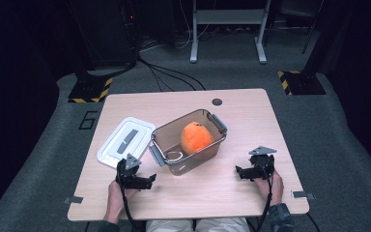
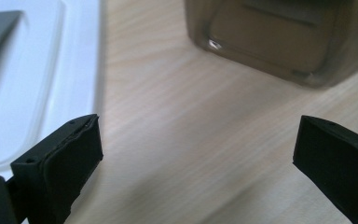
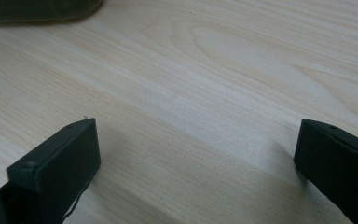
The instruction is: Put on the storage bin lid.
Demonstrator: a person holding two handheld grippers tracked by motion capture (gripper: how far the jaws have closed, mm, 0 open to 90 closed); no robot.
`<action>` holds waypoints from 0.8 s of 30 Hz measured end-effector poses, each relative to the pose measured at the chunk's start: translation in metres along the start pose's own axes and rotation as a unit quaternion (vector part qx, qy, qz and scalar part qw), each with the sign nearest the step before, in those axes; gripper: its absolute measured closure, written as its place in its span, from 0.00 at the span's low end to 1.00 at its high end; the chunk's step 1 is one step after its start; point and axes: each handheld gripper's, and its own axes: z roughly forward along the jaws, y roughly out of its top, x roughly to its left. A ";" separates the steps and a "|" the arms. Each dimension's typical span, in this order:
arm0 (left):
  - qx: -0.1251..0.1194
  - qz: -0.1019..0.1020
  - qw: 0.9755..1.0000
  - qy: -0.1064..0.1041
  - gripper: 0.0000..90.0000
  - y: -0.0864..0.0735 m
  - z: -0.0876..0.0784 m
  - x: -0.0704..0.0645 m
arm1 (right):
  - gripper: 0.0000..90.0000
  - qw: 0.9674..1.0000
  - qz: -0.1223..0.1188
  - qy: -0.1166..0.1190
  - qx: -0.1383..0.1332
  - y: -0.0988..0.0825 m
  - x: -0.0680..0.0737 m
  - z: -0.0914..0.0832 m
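Both claws are gaping wide, holding nothing. The left claw (image 1: 147, 181) is resting near the container (image 1: 189, 141) and lid (image 1: 125, 141); the right claw (image 1: 241, 172) is sitting well apart on the surface (image 1: 241, 116).

The left tongs (image 2: 196, 154) are gaping wide above the counter (image 2: 177, 135), between the white lid (image 2: 51, 79) and the brown container (image 2: 279, 42).

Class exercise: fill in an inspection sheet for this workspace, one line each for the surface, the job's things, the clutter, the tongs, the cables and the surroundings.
Surface: light wooden table, round dark port near its far edge.
Job's things: open translucent brown box holding an orange plush toy; white lid flat on the table to its left.
Clutter: nothing seen.
Tongs: left tongs and right tongs both open, low over bare wood, holding nothing.
Cables: black leads trail from each tool toward the person; more cross the floor behind.
Surroundings: grey carpet, hazard-striped stand bases, dark backdrop.
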 end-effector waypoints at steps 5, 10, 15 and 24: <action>-0.010 -0.018 1.000 0.010 0.02 0.006 -0.009 0.022 | 0.00 1.000 -0.001 0.000 0.001 0.000 0.000 0.000; -0.016 -0.033 0.999 0.019 0.03 0.013 -0.010 0.047 | 0.00 1.000 -0.001 0.000 0.000 0.000 0.000 0.000; -0.013 -0.049 0.998 0.029 0.04 0.024 -0.007 0.068 | 0.00 1.000 -0.001 0.000 0.000 0.000 0.000 0.000; -0.003 -0.071 0.997 0.040 0.05 0.043 0.011 0.102 | 0.00 1.000 -0.002 0.001 0.000 0.000 0.000 0.000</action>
